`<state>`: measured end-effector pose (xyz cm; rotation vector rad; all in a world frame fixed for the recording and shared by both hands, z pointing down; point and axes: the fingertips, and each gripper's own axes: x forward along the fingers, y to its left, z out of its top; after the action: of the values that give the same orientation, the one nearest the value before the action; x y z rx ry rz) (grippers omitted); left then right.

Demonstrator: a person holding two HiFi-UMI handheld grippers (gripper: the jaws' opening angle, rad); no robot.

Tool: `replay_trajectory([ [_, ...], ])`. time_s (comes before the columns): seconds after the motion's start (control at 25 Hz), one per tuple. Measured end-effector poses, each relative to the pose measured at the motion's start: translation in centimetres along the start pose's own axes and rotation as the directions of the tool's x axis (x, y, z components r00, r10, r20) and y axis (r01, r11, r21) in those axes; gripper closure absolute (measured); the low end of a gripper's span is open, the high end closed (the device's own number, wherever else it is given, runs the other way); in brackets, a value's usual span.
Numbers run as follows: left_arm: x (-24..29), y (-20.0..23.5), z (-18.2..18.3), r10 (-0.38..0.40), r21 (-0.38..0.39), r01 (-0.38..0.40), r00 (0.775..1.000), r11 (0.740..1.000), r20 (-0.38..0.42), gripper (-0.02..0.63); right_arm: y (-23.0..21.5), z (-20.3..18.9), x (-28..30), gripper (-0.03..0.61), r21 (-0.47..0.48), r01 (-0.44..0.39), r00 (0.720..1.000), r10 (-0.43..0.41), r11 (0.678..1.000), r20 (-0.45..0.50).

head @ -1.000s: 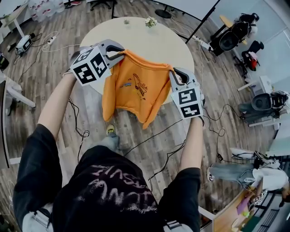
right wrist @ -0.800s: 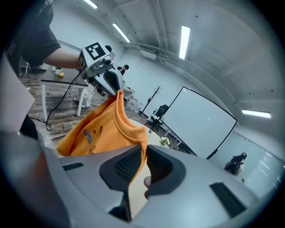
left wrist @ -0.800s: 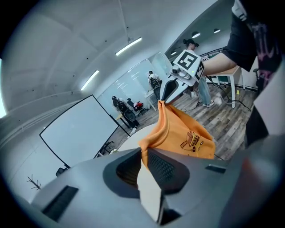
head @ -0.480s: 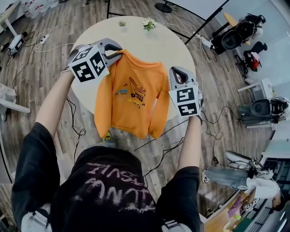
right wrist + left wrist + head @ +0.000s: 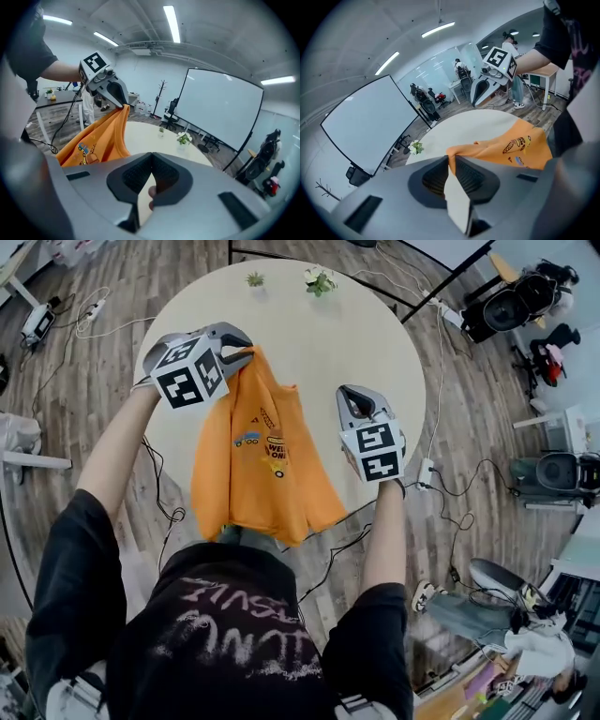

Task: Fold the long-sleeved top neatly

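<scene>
Head view shows your left gripper (image 5: 246,348) clenched on an upper edge of the orange long-sleeved top (image 5: 258,474), with cloth pinched between its jaws. The top hangs from it over the near-left part of the round table (image 5: 328,343) and spills past the near edge toward you. Your right gripper (image 5: 354,397) sits just right of the top, and its own view shows jaws that have just closed together, pads meeting with no cloth between them.
</scene>
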<state>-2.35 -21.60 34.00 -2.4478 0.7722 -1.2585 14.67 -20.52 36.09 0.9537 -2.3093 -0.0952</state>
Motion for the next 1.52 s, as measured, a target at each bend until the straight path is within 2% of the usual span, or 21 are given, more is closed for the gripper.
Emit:
replay_trajectory([
  [0.12,3.2,1.5,-2.0,-0.038,-0.019,0.037,0.998,0.999,-0.046,0.554,1.0,-2.0,3.9,0.574,0.019,-0.081,0.996,0.082,0.997,-0.042],
  [0.2,5.1,2.6,-3.1,-0.027,-0.032,0.024,0.997,0.999,-0.072,0.554,1.6,-3.1,6.1,0.574,0.047,-0.129,0.99,0.132,0.991,-0.055],
  [0.28,6.8,5.5,-3.9,0.064,-0.096,-0.07,0.996,0.993,-0.068,0.604,1.8,-4.2,8.0,0.574,0.067,-0.165,0.984,0.169,0.984,-0.062],
  [0.32,7.6,7.1,-4.4,0.103,-0.148,-0.112,0.992,0.983,-0.066,0.604,1.9,-4.8,8.9,0.574,0.071,-0.181,0.98,0.186,0.981,-0.07],
  [0.36,8.3,8.4,-5.0,0.118,-0.196,-0.129,0.991,0.972,-0.07,0.604,2.1,-5.3,9.7,0.574,0.076,-0.197,0.976,0.203,0.977,-0.079],
  [0.44,9.8,9.0,-6.3,0.085,-0.249,-0.104,0.993,0.963,-0.085,0.604,2.7,-6.5,11.3,0.574,0.096,-0.226,0.967,0.235,0.969,-0.095],
  [0.56,12.4,6.0,-9.0,-0.002,-0.258,-0.028,0.993,0.966,-0.116,0.604,3.7,-8.8,12.9,0.574,0.126,-0.257,0.954,0.273,0.958,-0.128],
  [0.76,15.3,-0.4,-13.1,-0.122,-0.293,0.067,0.977,0.954,-0.173,0.604,4.1,-12.4,14.5,0.574,0.161,-0.264,0.934,0.294,0.951,-0.204],
  [0.88,16.1,-3.4,-15.0,-0.151,-0.331,0.078,0.968,0.941,-0.202,0.604,5.6,-14.8,15.1,0.572,0.167,-0.272,0.913,0.309,0.948,-0.266],
  [0.96,16.3,-4.4,-15.9,-0.163,-0.357,0.078,0.963,0.931,-0.215,0.602,6.5,-16.1,15.5,0.525,0.181,-0.28,0.899,0.323,0.943,-0.297],
  [1.08,16.6,-5.6,-16.6,-0.211,-0.395,0.116,0.955,0.911,-0.207,0.539,7.3,-16.9,16.2,0.446,0.201,-0.283,0.889,0.335,0.938,-0.313],
  [1.16,16.8,-6.2,-17.1,-0.239,-0.407,0.136,0.948,0.903,-0.212,0.455,7.6,-17.1,16.7,0.425,0.199,-0.281,0.884,0.334,0.939,-0.328],
  [1.2,17.0,-6.4,-17.3,-0.245,-0.413,0.138,0.945,0.9,-0.217,0.445,7.7,-17.3,16.9,0.42,0.195,-0.276,0.88,0.329,0.941,-0.342],
  [1.36,18.0,-6.9,-18.3,-0.232,-0.437,0.105,0.94,0.893,-0.249,0.439,7.8,-18.3,17.4,0.431,0.156,-0.251,0.872,0.293,0.955,-0.393],
  [1.44,18.4,-7.3,-18.8,-0.235,-0.454,0.096,0.936,0.886,-0.26,0.441,8.0,-18.5,17.6,0.459,0.136,-0.242,0.872,0.277,0.961,-0.404],
  [1.52,18.8,-7.6,-19.2,-0.239,-0.453,0.097,0.933,0.886,-0.269,0.503,8.1,-18.6,17.7,0.518,0.125,-0.231,0.876,0.262,0.965,-0.405],
])
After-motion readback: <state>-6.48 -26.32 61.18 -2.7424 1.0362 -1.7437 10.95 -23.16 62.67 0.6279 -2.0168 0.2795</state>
